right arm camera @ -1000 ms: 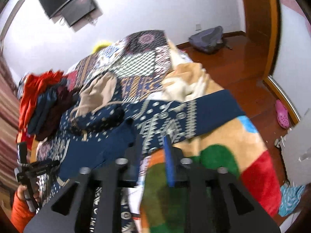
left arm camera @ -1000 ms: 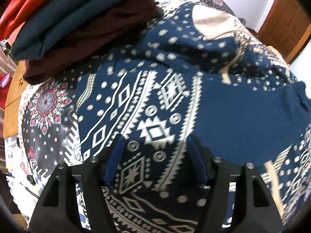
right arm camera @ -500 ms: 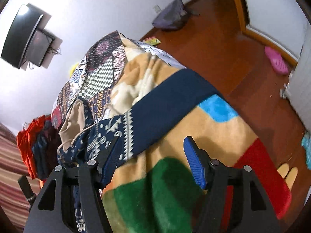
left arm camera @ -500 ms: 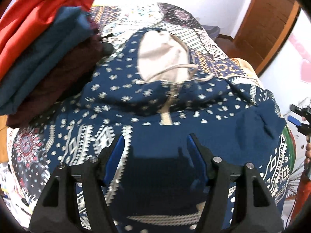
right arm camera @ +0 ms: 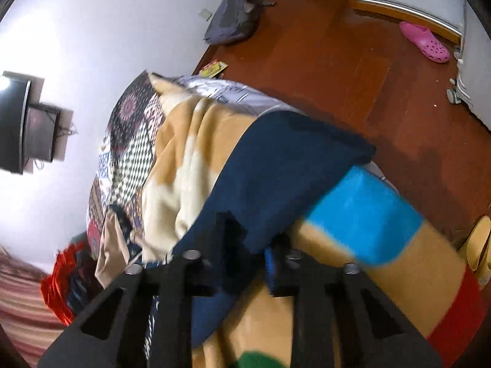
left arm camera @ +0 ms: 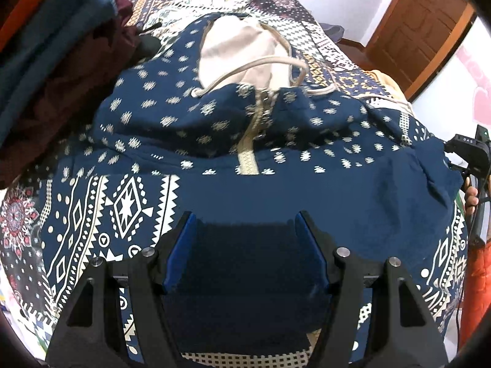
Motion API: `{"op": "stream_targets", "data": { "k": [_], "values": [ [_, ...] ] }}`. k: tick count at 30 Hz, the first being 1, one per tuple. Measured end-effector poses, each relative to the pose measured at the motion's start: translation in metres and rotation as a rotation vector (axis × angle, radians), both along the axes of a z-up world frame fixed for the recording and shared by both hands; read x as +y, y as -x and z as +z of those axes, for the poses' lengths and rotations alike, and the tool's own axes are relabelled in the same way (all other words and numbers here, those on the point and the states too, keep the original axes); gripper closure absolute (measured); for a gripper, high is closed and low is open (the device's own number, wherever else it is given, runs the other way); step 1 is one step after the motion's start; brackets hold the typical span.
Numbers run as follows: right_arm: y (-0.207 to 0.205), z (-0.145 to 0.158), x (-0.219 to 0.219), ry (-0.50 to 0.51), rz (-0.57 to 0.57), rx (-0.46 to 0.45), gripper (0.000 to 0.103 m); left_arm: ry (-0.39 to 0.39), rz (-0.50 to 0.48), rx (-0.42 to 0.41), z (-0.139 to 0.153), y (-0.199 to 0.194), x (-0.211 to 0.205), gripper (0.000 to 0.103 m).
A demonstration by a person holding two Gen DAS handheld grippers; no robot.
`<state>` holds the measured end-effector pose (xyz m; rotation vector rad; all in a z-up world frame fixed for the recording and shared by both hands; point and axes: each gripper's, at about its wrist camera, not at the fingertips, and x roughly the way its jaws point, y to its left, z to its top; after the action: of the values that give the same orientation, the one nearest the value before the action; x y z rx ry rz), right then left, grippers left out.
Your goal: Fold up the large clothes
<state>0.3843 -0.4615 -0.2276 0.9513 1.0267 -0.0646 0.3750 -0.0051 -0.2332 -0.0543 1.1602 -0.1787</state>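
The left gripper (left arm camera: 245, 230) hangs low over the plain navy panel of the navy hooded sweatshirt with cream geometric print (left arm camera: 214, 122), its blue-padded fingers (left arm camera: 181, 245) spread wide with nothing between them; that stance suits a tool free to press the cloth flat or to pick a new hold, though which is meant cannot be read from here. Beyond its tips the sweatshirt lies front-up on the patchwork-print bedspread (left arm camera: 322, 46), zip running up the middle to the cream-lined hood (left arm camera: 242, 52) with its drawcord looped across, laid out that way, I judge, so sleeves can be brought in over the body. To its left sits a stack of folded clothes in maroon, teal and red (left arm camera: 61, 61), probably the finished pile. The right gripper (right arm camera: 245, 239) has its fingers drawn in around the plain navy sleeve (right arm camera: 291, 168), whose cloth runs between them near its root; the view is blurred and the pads are mostly hidden, so whether they actually pinch it I cannot tell. The sleeve stretches outward over a fleece blanket with tan, blue, red and green blocks (right arm camera: 383, 214) toward the bed's edge, above the red-brown wooden floor (right arm camera: 337, 61), so it likely needs carrying back across the chest.
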Motion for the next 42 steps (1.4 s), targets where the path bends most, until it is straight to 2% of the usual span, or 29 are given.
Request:
{"op": "stream_targets", "data": {
  "k": [4,8,14,17,19,22,25,28,31,33,36,40,42],
  "values": [
    [0.003,0.027,0.015,0.157,0.034,-0.030,0.095,0.019,0.028,0.017,-0.004,0.001,0.008,0.037],
    [0.016,0.081,0.037,0.286,0.090,-0.156,0.097,0.028,0.039,0.002,0.001,0.006,0.015,0.037],
    [0.041,0.173,0.080,0.346,0.194,-0.384,0.097,0.011,0.024,-0.034,0.013,0.017,0.020,0.037],
    [0.052,0.201,0.109,0.330,0.290,-0.491,0.097,0.022,0.019,-0.054,0.020,0.023,0.023,0.037],
    [0.061,0.218,0.144,0.387,0.373,-0.549,0.097,0.028,0.016,-0.068,0.025,0.028,0.025,0.037],
    [0.073,0.220,0.192,0.394,0.511,-0.587,0.097,0.026,0.012,-0.086,0.031,0.033,0.028,0.037],
    [0.073,0.203,0.229,0.376,0.627,-0.554,0.096,0.020,0.009,-0.108,0.038,0.042,0.033,0.037],
    [0.068,0.163,0.262,0.363,0.759,-0.431,0.095,0.022,0.008,-0.123,0.044,0.052,0.041,0.037],
    [0.062,0.127,0.285,0.349,0.847,-0.295,0.095,0.017,0.010,-0.132,0.049,0.061,0.048,0.037],
    [0.065,0.112,0.293,0.357,0.885,-0.237,0.093,0.011,0.011,-0.138,0.051,0.066,0.052,0.037],
    [0.077,0.108,0.295,0.384,0.896,-0.214,0.087,-0.001,0.012,-0.139,0.053,0.072,0.056,0.036],
    [0.082,0.122,0.270,0.392,0.836,-0.248,0.081,-0.008,0.004,-0.143,0.058,0.072,0.053,0.036],
    [0.088,0.134,0.253,0.408,0.787,-0.287,0.067,-0.012,-0.009,-0.154,0.065,0.070,0.045,0.036]
  ]
}}
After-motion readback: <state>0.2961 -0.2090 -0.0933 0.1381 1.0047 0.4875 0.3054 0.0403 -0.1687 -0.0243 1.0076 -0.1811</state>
